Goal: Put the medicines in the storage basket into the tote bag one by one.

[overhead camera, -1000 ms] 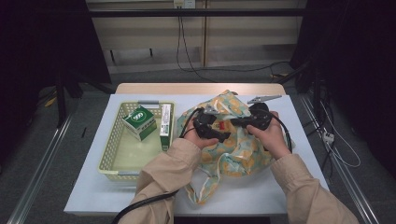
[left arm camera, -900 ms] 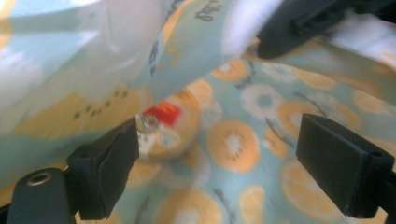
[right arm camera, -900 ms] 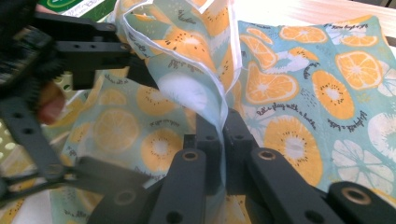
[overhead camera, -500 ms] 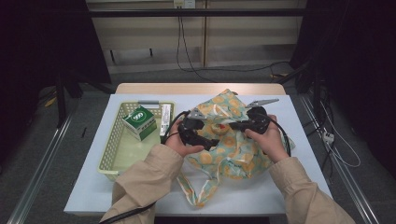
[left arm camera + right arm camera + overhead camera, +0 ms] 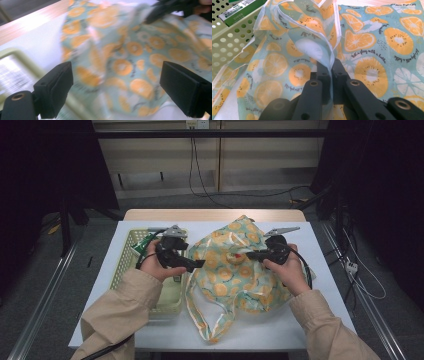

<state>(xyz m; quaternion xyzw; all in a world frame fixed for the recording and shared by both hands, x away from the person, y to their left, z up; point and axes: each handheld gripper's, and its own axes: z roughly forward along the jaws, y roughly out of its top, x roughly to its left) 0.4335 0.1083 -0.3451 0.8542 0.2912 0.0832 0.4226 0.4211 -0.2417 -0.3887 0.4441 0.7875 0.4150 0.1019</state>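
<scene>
A fabric bag [image 5: 232, 272] printed with orange slices on pale green lies in the middle of the white table. My right gripper [image 5: 249, 254] comes in from the bag's right side. In the right gripper view it [image 5: 331, 65] is shut on a raised fold of the bag's [image 5: 312, 50] rim. My left gripper [image 5: 199, 264] hovers at the bag's left edge, above the basket's right rim. Its jaws [image 5: 117, 75] stand wide open with nothing between them, and the blurred bag [image 5: 130, 50] lies beyond.
A pale green perforated basket [image 5: 124, 265] stands at the left of the table, with a green box [image 5: 145, 242] inside it at the far end. The bag's handles [image 5: 200, 315] trail toward the front edge. Bare table [image 5: 330, 287] shows to the right.
My left gripper has moved left and up, from over the bag's middle to its left edge beside the basket. The right gripper has stayed in place, still holding the bag.
</scene>
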